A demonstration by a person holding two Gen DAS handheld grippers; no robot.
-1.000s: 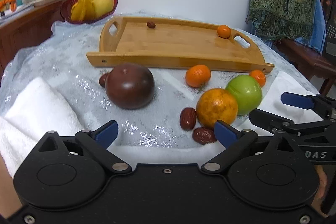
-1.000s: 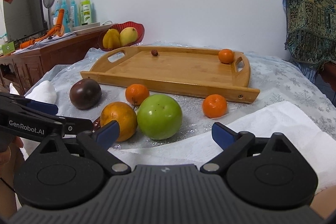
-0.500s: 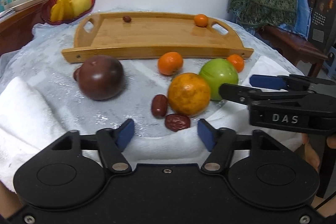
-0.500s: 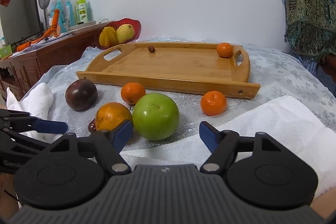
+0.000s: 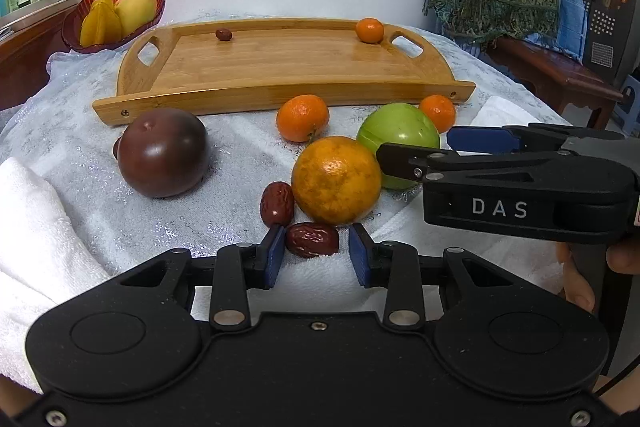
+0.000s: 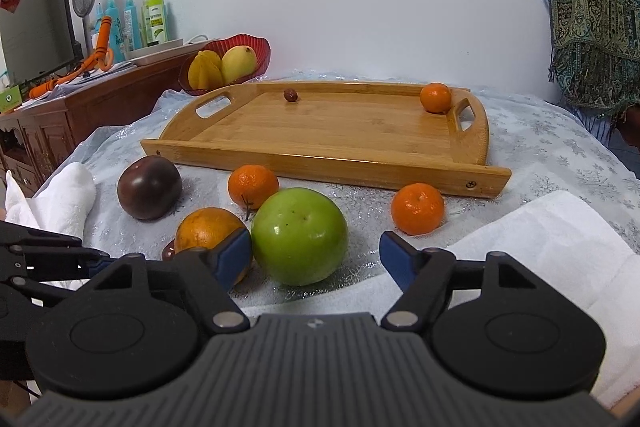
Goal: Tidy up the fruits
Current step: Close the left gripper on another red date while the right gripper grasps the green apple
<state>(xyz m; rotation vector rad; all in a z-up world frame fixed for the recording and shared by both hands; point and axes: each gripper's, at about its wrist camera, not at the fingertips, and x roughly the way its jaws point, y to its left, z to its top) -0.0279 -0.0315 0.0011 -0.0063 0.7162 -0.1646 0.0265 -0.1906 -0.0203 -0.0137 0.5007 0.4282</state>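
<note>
Closing fingers: left gripper (image 5: 316, 253) has just been narrowing around the red date (image 5: 312, 239), pads not yet pressing.
Right gripper (image 6: 316, 259): open, beside the green apple (image 6: 300, 235).

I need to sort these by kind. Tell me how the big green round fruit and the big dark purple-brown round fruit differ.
Colour: the big green round fruit is bright green, the big dark purple-brown round fruit nearly maroon. Neighbours: the green one sits against the large orange; the dark one sits apart toward the white towel. Gripper: the green one lies between the open fingers of the right gripper; the dark one has no gripper around it. Both are glossy, similar in size, and on the cloth outside the wooden tray.
</note>
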